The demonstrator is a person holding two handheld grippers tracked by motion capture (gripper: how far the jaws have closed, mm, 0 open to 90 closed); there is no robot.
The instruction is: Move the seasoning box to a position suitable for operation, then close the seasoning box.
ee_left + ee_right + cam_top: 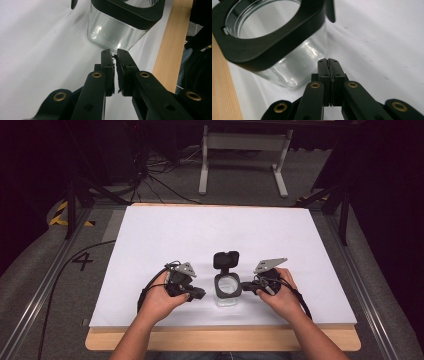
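Both hands low in frame: left gripper [199,293] barely parted, empty; right gripper [246,286] closed, empty, flanking glass jar [227,291], lid [226,259] already flipped open.

Bright counter, dark room, soft pictures throughout

In the high view, overhead light washes the white counter [225,235] pale while the surroundings sink to near black; shadows beneath the hands are faint. Both gripper views are sharpest at mid-distance, blurring at the near bottom edge, with white glints on the glass jar [112,32] and soft grey creases shading the sheet.
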